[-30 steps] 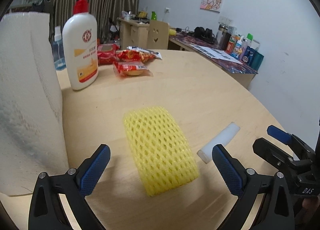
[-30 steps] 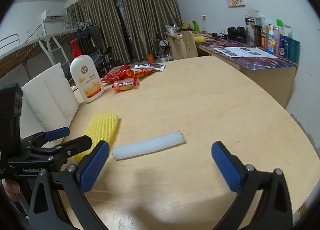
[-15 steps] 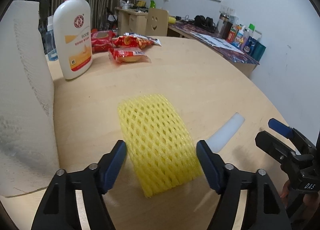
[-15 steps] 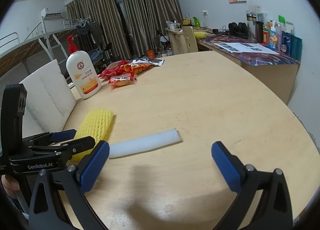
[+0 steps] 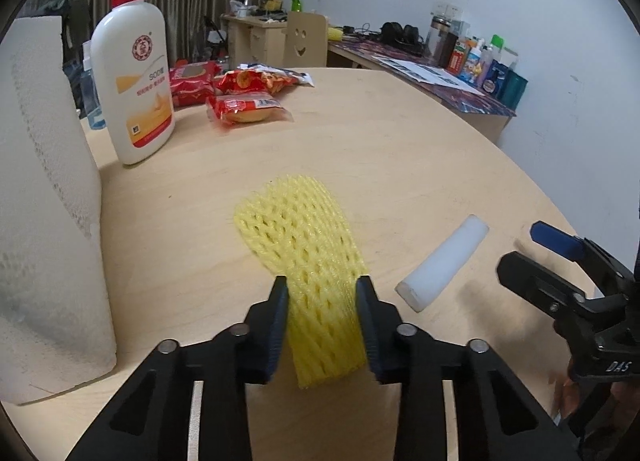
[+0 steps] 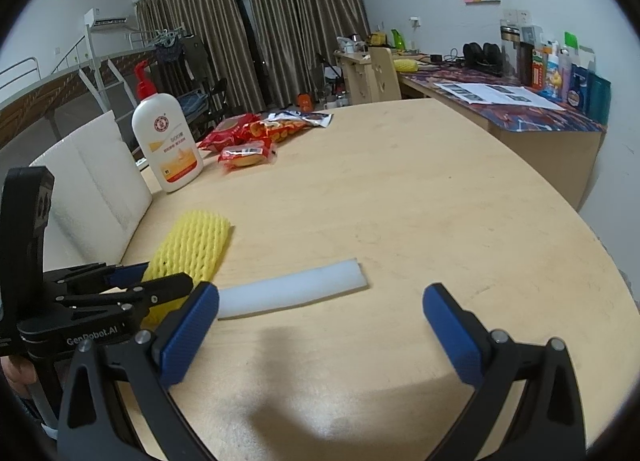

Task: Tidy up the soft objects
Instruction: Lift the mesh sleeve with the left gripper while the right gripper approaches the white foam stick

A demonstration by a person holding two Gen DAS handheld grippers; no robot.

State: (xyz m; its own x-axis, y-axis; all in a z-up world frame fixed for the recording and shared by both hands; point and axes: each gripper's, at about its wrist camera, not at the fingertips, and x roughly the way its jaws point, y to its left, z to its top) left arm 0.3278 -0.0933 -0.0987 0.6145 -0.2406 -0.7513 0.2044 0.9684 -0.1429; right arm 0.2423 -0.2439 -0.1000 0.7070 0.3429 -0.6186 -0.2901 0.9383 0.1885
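Note:
A yellow foam net sleeve lies on the round wooden table. My left gripper is shut on the sleeve's near end, squeezing it narrow. It also shows in the right wrist view, with the left gripper on it. A white foam stick lies to the sleeve's right, also in the right wrist view. My right gripper is open and empty, just in front of the stick, and shows in the left wrist view.
A white lotion pump bottle and a paper towel roll stand at the left. Red snack packets lie at the back of the table. A desk with bottles stands beyond the table's right edge.
My left gripper has moved in over the yellow sleeve and closed from wide open until it pinches the near end. The right gripper has stayed open, barely moving.

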